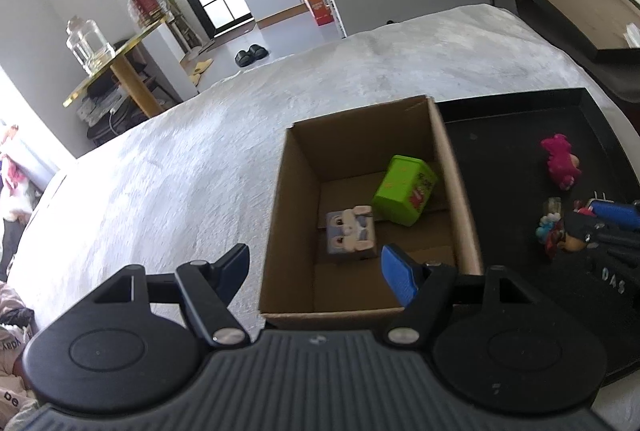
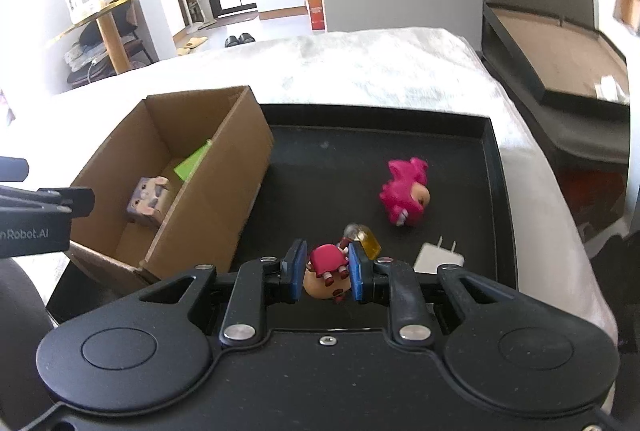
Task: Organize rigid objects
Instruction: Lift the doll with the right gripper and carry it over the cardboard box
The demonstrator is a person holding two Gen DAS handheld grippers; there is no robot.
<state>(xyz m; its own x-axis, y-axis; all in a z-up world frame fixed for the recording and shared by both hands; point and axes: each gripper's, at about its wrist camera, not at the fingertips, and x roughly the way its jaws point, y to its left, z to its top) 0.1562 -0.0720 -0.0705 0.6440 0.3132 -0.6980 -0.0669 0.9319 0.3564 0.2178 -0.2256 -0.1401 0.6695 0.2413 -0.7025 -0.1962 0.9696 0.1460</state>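
A cardboard box point(image 1: 460, 171) point(image 2: 224, 167) stands on the bed beside a black tray point(image 1: 500, 151) point(image 2: 340, 159). It holds a green tin point(image 1: 404, 191) point(image 2: 192, 163) and a rabbit-face cube point(image 1: 351, 231) point(image 2: 149, 199). My left gripper point(image 1: 320, 271) is open and empty above the box's near edge. My right gripper point(image 2: 326, 265) is shut on a small red-dressed figurine point(image 2: 326, 267) point(image 1: 558, 235) over the tray. A pink figurine point(image 2: 404, 195) point(image 1: 560, 163), a small yellow bottle point(image 2: 366, 239) and a white plug adapter point(image 2: 438, 259) lie on the tray.
The bed point(image 1: 180, 183) is covered by a white fuzzy blanket. A dark headboard and bench point(image 2: 560, 71) stand to the right. A gold-edged side table point(image 1: 108, 71) with a glass jar stands beyond the bed at left.
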